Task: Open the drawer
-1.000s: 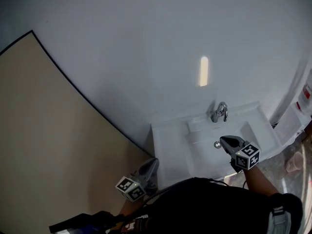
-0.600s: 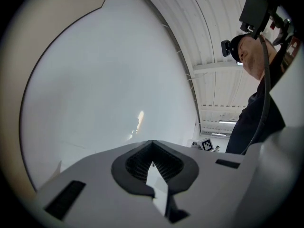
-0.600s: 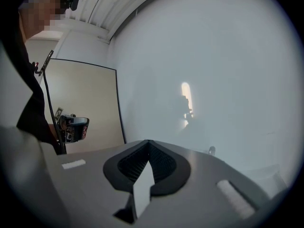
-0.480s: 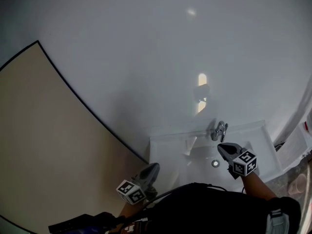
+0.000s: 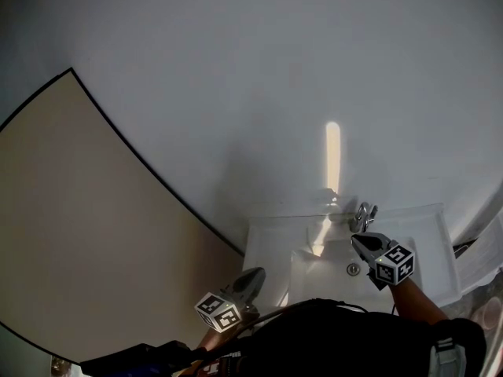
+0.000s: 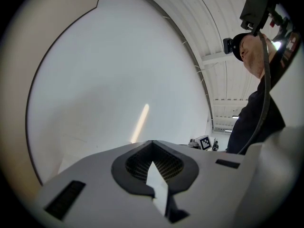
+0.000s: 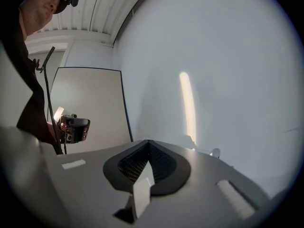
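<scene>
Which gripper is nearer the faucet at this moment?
Right. In the head view the right gripper hovers over the sink basin, just below the faucet. The left gripper sits off the sink's left front corner, farther away.

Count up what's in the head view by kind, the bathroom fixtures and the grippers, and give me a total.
grippers: 2, the left gripper and the right gripper
sink: 1
faucet: 1
drain: 1
Total: 5
</scene>
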Motion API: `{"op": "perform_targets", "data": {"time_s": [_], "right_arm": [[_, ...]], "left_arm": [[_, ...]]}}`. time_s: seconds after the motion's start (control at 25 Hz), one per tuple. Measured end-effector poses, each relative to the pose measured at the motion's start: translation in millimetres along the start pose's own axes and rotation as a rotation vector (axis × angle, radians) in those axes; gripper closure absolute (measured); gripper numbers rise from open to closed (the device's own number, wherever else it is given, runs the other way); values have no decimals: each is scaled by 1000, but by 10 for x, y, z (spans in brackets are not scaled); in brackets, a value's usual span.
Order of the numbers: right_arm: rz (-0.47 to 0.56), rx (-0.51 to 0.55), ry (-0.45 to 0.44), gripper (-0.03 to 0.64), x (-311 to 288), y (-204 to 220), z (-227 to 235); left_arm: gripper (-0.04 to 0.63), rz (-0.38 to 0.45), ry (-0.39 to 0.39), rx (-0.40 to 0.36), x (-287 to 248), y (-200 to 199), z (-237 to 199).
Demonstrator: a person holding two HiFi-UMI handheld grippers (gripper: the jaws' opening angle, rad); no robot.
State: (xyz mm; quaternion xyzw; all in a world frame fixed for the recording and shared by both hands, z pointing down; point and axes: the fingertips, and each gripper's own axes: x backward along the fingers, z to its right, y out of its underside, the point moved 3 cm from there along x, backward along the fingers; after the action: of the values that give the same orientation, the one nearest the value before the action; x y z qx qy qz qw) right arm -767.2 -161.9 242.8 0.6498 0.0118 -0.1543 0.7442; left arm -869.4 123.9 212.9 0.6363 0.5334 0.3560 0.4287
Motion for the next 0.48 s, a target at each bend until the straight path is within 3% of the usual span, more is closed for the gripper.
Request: {"op": "perform_targets", "data": {"time_s": [0.32, 0.48], "right_arm": [[-4, -30, 124, 617, -30, 16, -96], [12, -102, 247, 616, 84, 88, -262]], "left_arm": [[604, -14, 104, 20, -48, -94, -306], [604, -65, 225, 30, -101, -28, -472]]}}
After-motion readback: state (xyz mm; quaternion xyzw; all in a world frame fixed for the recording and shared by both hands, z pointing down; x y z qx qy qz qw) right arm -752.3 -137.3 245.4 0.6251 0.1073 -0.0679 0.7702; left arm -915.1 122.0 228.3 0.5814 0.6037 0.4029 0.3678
